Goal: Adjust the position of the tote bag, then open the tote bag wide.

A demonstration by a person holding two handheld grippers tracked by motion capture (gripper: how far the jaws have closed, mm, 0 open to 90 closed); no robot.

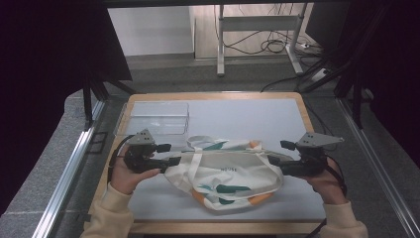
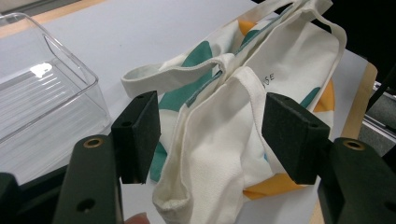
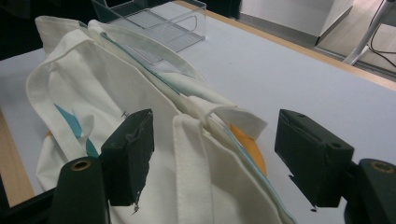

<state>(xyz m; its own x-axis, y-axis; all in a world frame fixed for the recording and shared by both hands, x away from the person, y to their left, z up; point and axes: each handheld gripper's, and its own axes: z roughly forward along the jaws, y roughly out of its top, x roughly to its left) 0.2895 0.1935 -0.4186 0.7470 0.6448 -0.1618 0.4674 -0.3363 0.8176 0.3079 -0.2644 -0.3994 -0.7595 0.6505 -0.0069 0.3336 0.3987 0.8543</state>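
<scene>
A white cloth tote bag [image 1: 228, 173] with teal and orange print lies on its side in the middle of the table, handles toward the back. My left gripper [image 1: 171, 154] is at the bag's left end, held by a hand in a cream sleeve. In the left gripper view the jaws [image 2: 210, 135] stand open, with the bag's [image 2: 289, 60] bunched end between them and the pads off the cloth. My right gripper [image 1: 278, 152] is at the bag's right end. In the right gripper view its jaws [image 3: 215, 154] are open too, astride a strap and the bag's [image 3: 93, 84] edge.
A clear plastic container [image 1: 158, 117] stands at the table's back left, just behind the left gripper; it is also the clear box [image 2: 42, 102] in the left gripper view. The table [image 1: 257, 114] has a pale top and a wooden rim. Metal frame rails run along both sides.
</scene>
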